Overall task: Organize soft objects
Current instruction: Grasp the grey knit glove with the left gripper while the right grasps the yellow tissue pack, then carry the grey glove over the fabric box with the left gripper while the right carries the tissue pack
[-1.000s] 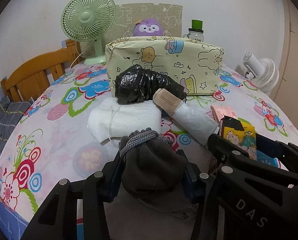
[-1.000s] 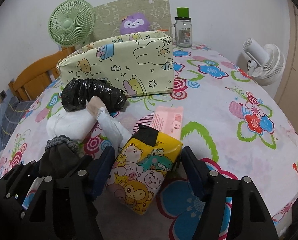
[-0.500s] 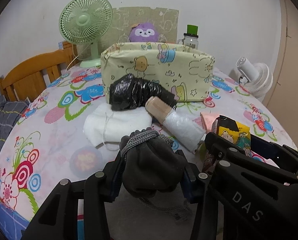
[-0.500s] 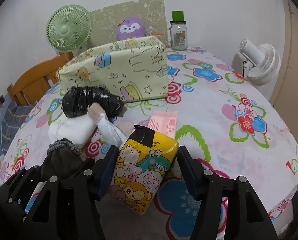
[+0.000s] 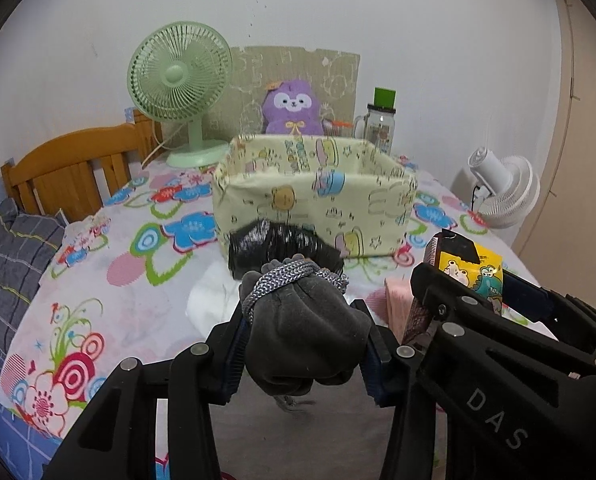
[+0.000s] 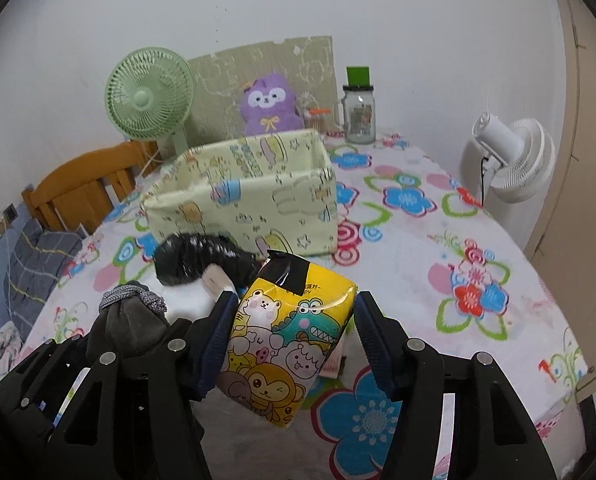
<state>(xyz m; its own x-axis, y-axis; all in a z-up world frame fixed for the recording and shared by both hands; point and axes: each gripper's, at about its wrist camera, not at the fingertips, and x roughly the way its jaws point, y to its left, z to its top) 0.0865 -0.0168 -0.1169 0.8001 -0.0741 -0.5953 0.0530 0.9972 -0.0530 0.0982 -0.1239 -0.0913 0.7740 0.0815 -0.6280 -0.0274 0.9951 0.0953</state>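
My left gripper (image 5: 303, 342) is shut on a dark grey drawstring pouch (image 5: 303, 340) and holds it above the table. My right gripper (image 6: 292, 332) is shut on a yellow cartoon tissue pack (image 6: 288, 344), also lifted; the pack shows in the left wrist view (image 5: 469, 270). The pouch shows at lower left of the right wrist view (image 6: 128, 320). A pale yellow fabric storage box (image 5: 313, 188) stands open ahead, also in the right wrist view (image 6: 246, 192). In front of it lie a black plastic bundle (image 5: 282, 246), a white cloth (image 5: 214, 300) and a pink packet (image 5: 397, 308).
A green fan (image 5: 180, 88), a purple plush (image 5: 292, 106) and a jar with a green lid (image 5: 379, 124) stand behind the box. A white fan (image 5: 501, 190) is off the table's right edge. A wooden chair (image 5: 70, 168) stands at left.
Both grippers have risen with their loads, and the box's open top now shows. The pouch and tissue pack have lifted off the table.
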